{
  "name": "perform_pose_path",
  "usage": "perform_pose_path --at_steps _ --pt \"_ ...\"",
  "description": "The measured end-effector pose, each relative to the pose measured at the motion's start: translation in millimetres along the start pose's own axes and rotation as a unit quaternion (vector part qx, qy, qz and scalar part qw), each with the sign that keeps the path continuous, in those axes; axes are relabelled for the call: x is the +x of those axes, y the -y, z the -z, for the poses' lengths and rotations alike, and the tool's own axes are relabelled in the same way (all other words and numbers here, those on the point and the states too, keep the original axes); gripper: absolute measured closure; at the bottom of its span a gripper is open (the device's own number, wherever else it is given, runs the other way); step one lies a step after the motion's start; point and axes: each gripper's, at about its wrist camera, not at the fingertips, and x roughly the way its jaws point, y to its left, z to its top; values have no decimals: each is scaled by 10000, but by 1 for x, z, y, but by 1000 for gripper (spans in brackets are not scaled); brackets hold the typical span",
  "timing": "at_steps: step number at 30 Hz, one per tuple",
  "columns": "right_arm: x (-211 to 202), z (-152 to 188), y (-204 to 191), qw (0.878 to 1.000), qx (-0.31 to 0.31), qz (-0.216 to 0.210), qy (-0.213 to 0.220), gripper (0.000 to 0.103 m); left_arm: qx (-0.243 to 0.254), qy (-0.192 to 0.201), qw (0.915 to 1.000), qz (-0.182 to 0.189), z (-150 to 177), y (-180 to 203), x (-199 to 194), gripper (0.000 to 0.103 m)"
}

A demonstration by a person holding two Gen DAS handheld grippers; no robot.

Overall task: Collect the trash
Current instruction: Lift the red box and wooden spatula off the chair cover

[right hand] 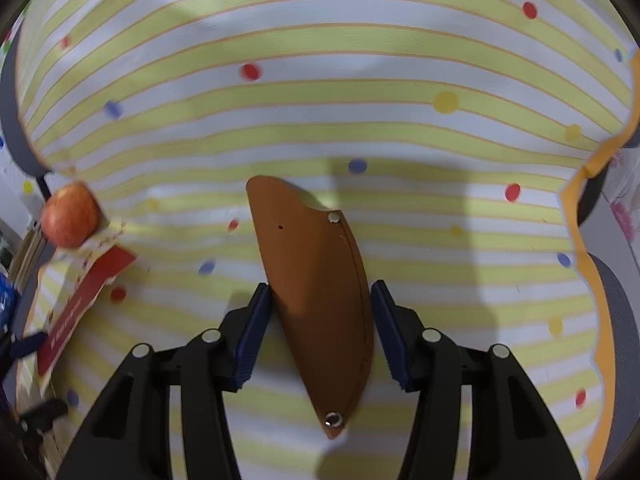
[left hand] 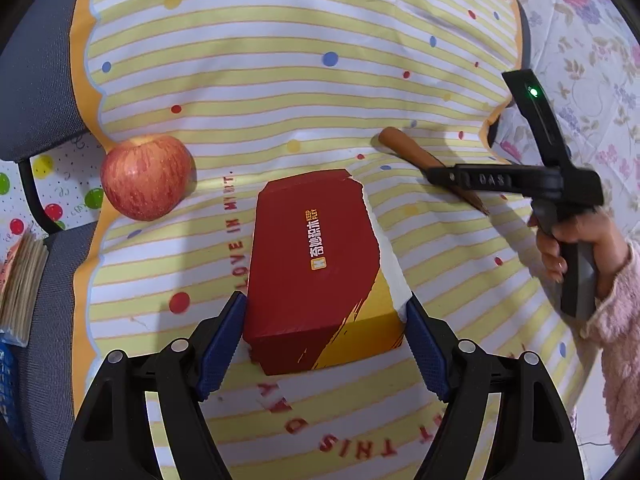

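My left tongs point(left hand: 326, 312) straddle the near end of the torn red-and-yellow cardboard box point(left hand: 316, 268) with white lettering. Its blue ribbed pads point(left hand: 222, 344) sit at the box's two lower corners, the left one touching the red side wall and the right one against the torn white edge, but I cannot tell whether they press on it. The box lies flat on the yellow-and-white striped cloth with coloured dots point(left hand: 280, 92), running away from these tongs. To the left of them and further out, a round red apple point(left hand: 147, 177) stands on the cloth's orange border, apart from the box. Far left, off the cloth, a bundle of thin wooden sticks point(left hand: 22, 280) lies near the picture's edge.

To the right of the box, my right tongs point(right hand: 320, 320) point down over a brown curved leather sheath with metal rivets point(right hand: 316, 300), which lies lengthwise between the fingers. The left pad point(right hand: 252, 336) touches the sheath's edge; the right pad stands just clear of it, so these tongs are open around the sheath. My right hand point(left hand: 560, 248), in a fluffy pink sleeve point(left hand: 616, 320), holds their handle.
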Motion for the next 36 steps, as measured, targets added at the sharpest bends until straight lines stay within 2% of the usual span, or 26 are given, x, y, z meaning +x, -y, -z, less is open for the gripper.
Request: perform_pose_path --at_steps 5,10,15,17,20,23,28,31,36 --pt "-32 38 -6 9996 213 92 -154 53 353 -98 9993 37 21 19 -18 26" --pt "-80 96 -11 9979 604 74 -200 53 569 -265 9980 32 47 26 -36 25" --pt "-114 138 -24 9971 735 169 -138 53 509 -264 9984 -4 59 27 -51 16" --pt "-117 144 -32 9972 674 296 -127 52 234 -242 9994 -29 57 23 -51 15" --pt "-123 150 -39 9974 567 443 -45 33 -181 -264 9995 -38 50 16 -44 15" --pt "-133 152 -40 9969 622 464 97 33 -381 -363 9985 -169 44 15 -34 15" --pt "-145 152 -38 9960 710 459 277 32 -332 -405 9982 -293 38 23 -23 15" --pt "-147 152 -35 9956 730 470 362 32 -384 -379 9979 -368 35 21 -21 25" --pt "-140 149 -31 9961 586 374 549 32 -484 -196 9982 -296 38 17 -32 27"
